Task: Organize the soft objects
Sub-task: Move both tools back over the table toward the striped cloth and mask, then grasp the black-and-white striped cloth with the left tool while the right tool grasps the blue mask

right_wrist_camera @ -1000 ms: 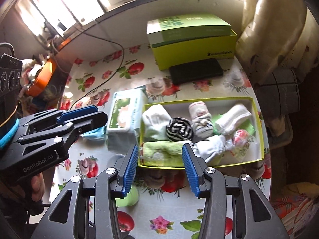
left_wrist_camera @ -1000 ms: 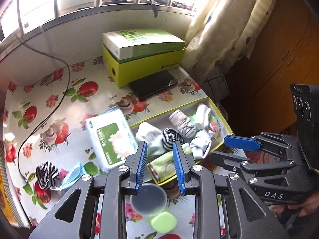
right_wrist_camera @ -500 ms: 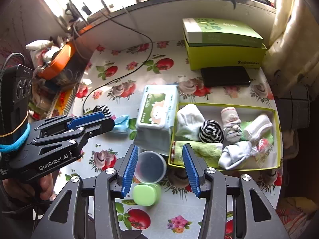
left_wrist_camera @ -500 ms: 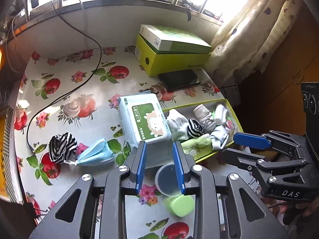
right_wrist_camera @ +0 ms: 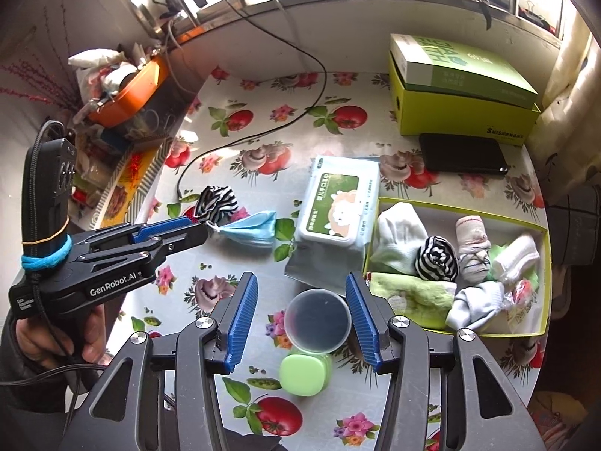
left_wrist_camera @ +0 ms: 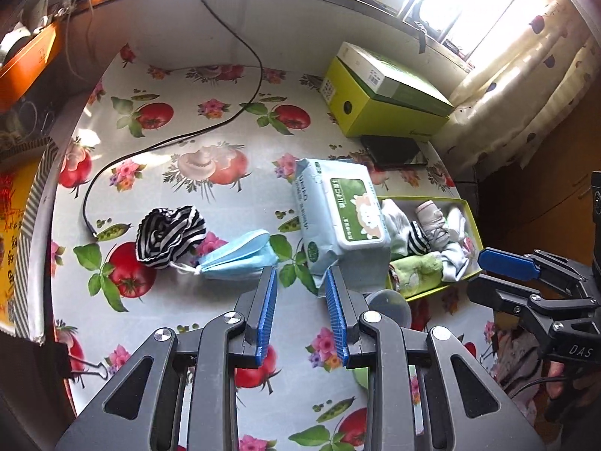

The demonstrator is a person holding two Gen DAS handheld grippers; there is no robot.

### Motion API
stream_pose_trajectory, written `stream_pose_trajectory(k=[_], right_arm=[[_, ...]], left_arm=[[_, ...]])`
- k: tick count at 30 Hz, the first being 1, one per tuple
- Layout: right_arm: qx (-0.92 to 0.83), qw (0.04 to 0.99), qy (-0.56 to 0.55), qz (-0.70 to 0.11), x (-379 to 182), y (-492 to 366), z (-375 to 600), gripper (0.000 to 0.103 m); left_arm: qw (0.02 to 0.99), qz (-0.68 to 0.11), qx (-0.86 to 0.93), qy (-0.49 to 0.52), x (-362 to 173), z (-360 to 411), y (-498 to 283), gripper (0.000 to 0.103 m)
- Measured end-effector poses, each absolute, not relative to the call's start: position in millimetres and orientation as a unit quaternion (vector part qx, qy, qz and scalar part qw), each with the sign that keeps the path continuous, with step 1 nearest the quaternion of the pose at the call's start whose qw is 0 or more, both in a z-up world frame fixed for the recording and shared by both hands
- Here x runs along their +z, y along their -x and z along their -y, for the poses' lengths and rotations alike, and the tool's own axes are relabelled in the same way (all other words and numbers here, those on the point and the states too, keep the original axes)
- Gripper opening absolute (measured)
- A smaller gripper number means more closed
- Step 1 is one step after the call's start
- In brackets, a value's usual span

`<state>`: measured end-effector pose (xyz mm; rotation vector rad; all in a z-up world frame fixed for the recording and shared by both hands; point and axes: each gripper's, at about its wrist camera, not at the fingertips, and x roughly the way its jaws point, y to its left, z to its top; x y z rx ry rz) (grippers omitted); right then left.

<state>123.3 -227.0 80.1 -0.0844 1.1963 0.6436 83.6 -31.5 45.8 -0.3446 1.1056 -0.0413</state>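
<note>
A black-and-white striped sock (left_wrist_camera: pixel 171 235) and a crumpled blue face mask (left_wrist_camera: pixel 240 257) lie loose on the flowered tablecloth. My left gripper (left_wrist_camera: pixel 300 278) hovers open just right of the mask, with nothing between its fingers. A yellow-green tray (right_wrist_camera: pixel 462 208) at the right holds several rolled socks and a green cloth. My right gripper (right_wrist_camera: pixel 300 285) hangs above a clear cup (right_wrist_camera: pixel 317 319); its jaws are opening and the pads touch nothing. The left gripper (right_wrist_camera: pixel 195 229) shows in the right wrist view beside the mask (right_wrist_camera: pixel 249 229) and the striped sock (right_wrist_camera: pixel 218 203).
A wet-wipes pack (right_wrist_camera: pixel 338 203) lies between mask and tray. A green case (right_wrist_camera: pixel 304 374) sits by the cup. A black phone (right_wrist_camera: pixel 464 152) and stacked green boxes (right_wrist_camera: pixel 462 94) stand at the back. A black cable (left_wrist_camera: pixel 165 143) crosses the table. An orange bin (right_wrist_camera: pixel 131 94) is at far left.
Both grippers have travelled left, away from the tray. The left one now hangs near the mask instead of the tray's corner. The right jaws stand a little wider.
</note>
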Motion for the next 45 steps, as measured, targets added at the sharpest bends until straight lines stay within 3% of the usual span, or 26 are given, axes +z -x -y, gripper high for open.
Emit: stream_pose_trajectory(k=[22,45], right_arm=[[0.37,0.732,0.105,-0.562,49.6,-131.4,137.8,0.049],[0.456,0.586,0.412,-0.528,-69.4,-139.6,2.2,0.049]], left_arm=[[0.812,-0.528,0.062,0.24,11.6,-60.3,-62.0,0.028],[0.787,-0.531,0.102,0.297,-28.9,-111.3,-44.8,0.028]])
